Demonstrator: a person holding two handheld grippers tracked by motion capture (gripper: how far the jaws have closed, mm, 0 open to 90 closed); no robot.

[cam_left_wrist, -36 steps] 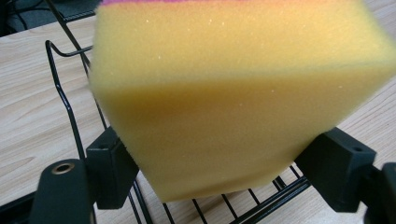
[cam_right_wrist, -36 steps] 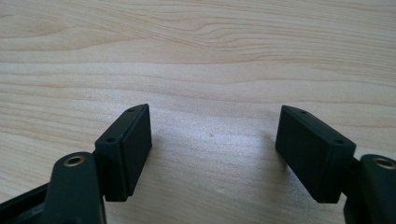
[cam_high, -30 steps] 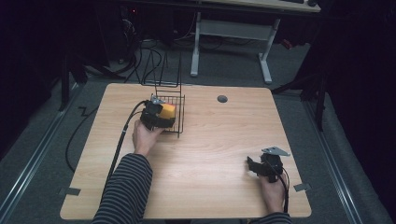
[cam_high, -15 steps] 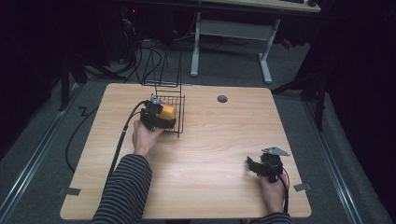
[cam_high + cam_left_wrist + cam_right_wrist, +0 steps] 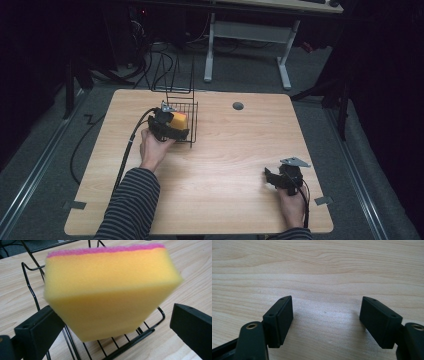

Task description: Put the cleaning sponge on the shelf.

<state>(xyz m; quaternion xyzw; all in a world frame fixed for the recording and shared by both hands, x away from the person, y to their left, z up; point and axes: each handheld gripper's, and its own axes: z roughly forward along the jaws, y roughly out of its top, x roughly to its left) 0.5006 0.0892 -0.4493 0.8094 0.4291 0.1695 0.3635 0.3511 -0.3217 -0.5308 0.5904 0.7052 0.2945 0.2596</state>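
Nearest to me, at the front right of the tabletop (image 5: pixel 225 165), the right gripper (image 5: pixel 278 178) rests low in the person's hand, its fingers (image 5: pixel 280 320) spread wide apart with nothing but bare wood grain between them. It sits well apart from everything else and looks idle.

Further in, the striped sleeve (image 5: pixel 130 205) leads up to the left gripper (image 5: pixel 117 322), which is at the black wire basket (image 5: pixel 186 122) on the left half of the tabletop. A yellow sponge (image 5: pixel 107 292) with a pink scouring layer along its far edge stands tilted in the basket. From the left gripper view its fingers (image 5: pixel 37 330) are apart: the one on the left of that view is close against the sponge's lower corner, though I cannot tell whether it is touching, while the other stands clear of it with open air between. So the sponge is not clamped; it seems to lean on the wires.

What worries me is that lean. The sponge rests on one narrow edge, and if the gripper pulls away carelessly, a finger could brush it and tip it over the basket's low front rail onto the tabletop. A finger could also snag a wire and drag the light basket along.

Beyond the tabletop, cables (image 5: pixel 160 70) trail across the dark floor beneath a white desk frame (image 5: pixel 250 35).
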